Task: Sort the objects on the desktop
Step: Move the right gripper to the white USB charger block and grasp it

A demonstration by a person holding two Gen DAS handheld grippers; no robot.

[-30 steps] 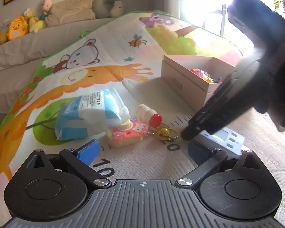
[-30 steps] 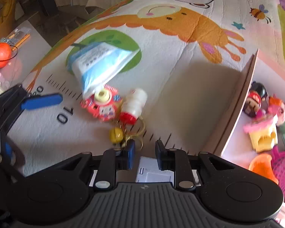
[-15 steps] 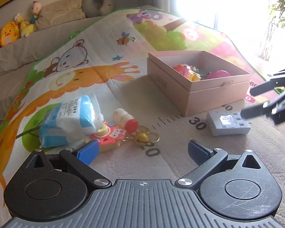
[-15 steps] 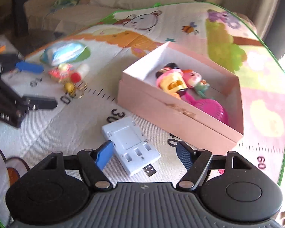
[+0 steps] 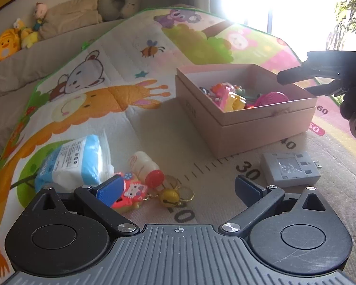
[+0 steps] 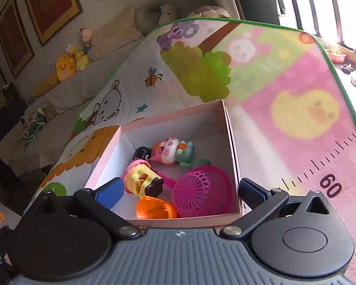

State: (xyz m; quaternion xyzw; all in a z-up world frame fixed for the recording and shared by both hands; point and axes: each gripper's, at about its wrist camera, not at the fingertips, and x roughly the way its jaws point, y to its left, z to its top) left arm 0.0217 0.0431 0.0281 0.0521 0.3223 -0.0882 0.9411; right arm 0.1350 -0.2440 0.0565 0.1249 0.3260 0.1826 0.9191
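Observation:
The pink box [image 6: 175,121] holds several toys, among them a pink mesh heart [image 6: 201,190] and an orange cup [image 6: 154,209]. My right gripper [image 6: 180,190] hovers over the box's near edge. Its jaws are opening and nothing is between them. The left wrist view shows it [image 5: 294,83] beside the box [image 5: 249,123]. My left gripper [image 5: 178,187] stands open low over the mat. Just ahead of it lie a pink cat keychain [image 5: 133,194], a yellow bell [image 5: 169,197], a small red-capped bottle [image 5: 147,168] and a blue tissue pack [image 5: 76,161]. A white adapter [image 5: 290,169] lies to its right.
Everything sits on a cartoon play mat [image 5: 130,76] printed with a ruler scale. A sofa with plush toys [image 5: 9,42] runs along the far left. Bright window glare washes out the far right. The mat's green edge [image 6: 339,71] lies right of the box.
My right gripper has gone from shut over the white adapter to wide open, and has swung right to the pink box. The adapter stays on the mat. My left gripper has edged forward.

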